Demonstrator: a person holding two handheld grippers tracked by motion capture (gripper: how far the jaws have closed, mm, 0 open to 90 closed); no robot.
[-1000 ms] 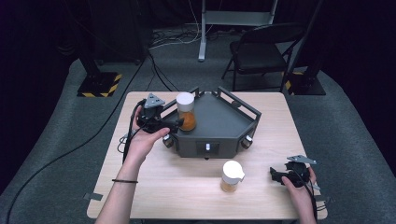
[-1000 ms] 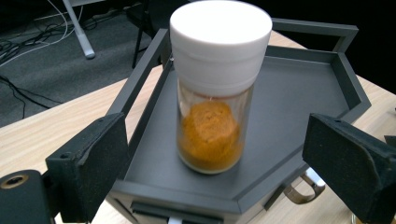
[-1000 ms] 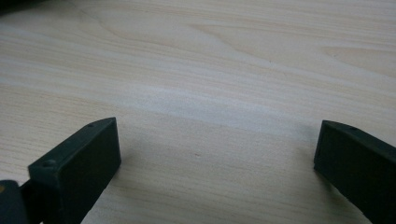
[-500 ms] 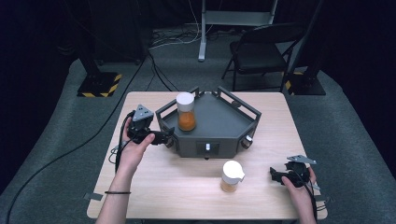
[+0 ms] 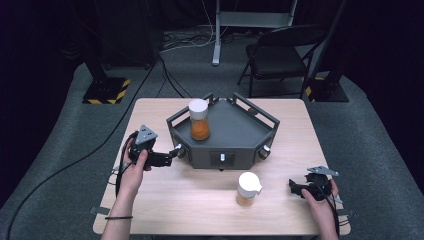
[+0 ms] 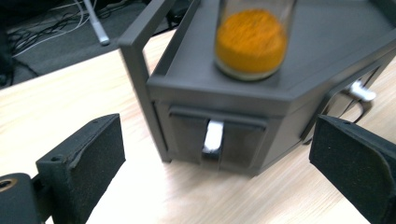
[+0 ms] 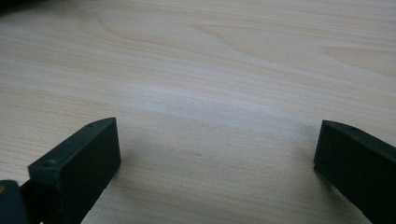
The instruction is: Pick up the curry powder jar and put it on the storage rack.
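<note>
A dark grey six-sided stand (image 5: 235,131) with railings sits mid-table. On its left part stands a white-lidded jar of orange powder (image 5: 199,120), which the left gripper view shows as the jar (image 6: 251,39) above a small drawer with a white handle (image 6: 214,136). My left gripper (image 5: 170,158) hovers open, empty and apart from the stand, just left of its front left corner; its jaws (image 6: 217,154) frame that drawer. A second white-lidded jar (image 5: 248,189) stands on the table in front of the stand. My right gripper (image 5: 294,188) rests open and empty near the table's right front, right of that jar.
The light wooden table (image 5: 195,205) has bare surface along its front and left, and the right gripper (image 7: 217,154) looks onto bare wood. The stand has small knobs (image 5: 263,150) at its corners. A folding chair (image 5: 280,55) stands behind the table.
My left gripper has let go of the orange jar on the stand and drawn back left and toward the person, open. The right gripper has stayed put.
</note>
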